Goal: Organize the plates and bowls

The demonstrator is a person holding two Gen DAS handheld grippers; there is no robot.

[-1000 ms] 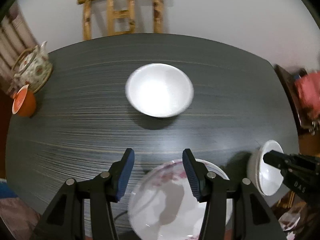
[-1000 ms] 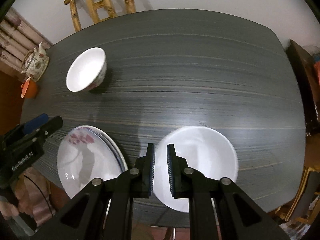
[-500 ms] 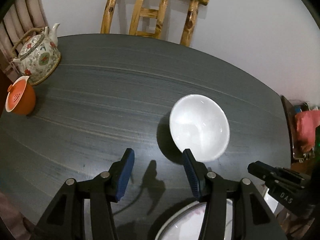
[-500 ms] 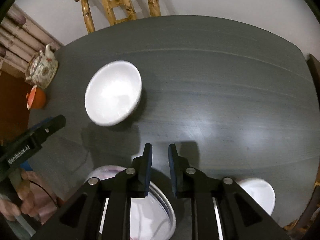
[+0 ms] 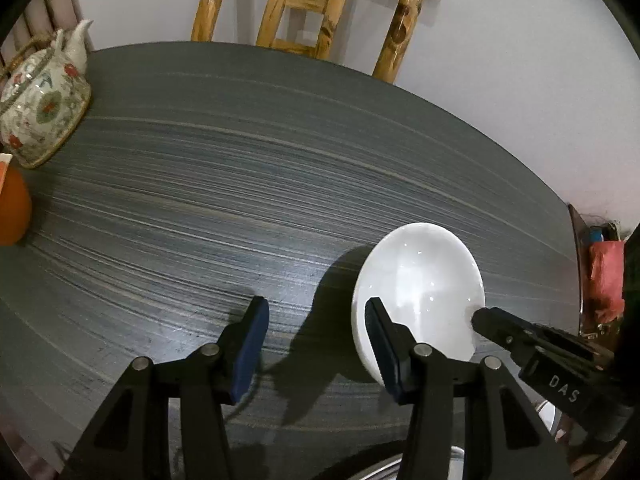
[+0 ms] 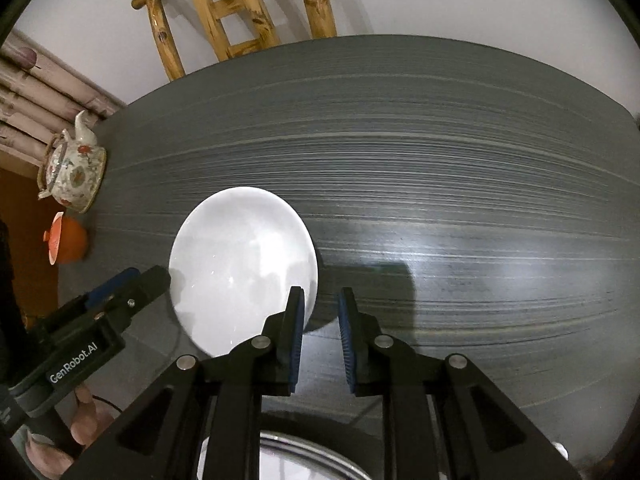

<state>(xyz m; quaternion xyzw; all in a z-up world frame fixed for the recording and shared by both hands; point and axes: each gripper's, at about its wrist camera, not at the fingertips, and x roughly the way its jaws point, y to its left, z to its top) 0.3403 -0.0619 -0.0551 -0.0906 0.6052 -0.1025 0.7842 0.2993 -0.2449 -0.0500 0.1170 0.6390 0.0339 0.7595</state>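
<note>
On my dark striped table (image 5: 224, 184), a white bowl (image 5: 418, 296) sits upright toward the near side, with both handheld grippers drawn up around it. My left gripper (image 5: 316, 340) has its blue-padded fingers spread wide apart and holds nothing; its right finger overlaps the bowl's near rim in the left wrist view, though I cannot tell whether they touch. My right gripper (image 6: 322, 336) shows its fingers parted by a narrow gap, empty, with the bowl (image 6: 242, 268) just to the left of its left finger. The rim of a plate (image 6: 304, 446) peeks out low between the right gripper's fingers. At the table's far left edge stand a flowered teapot (image 5: 38, 96) and an orange cup (image 5: 12, 208); a wooden chair (image 5: 320, 12) waits behind the table against the pale wall
</note>
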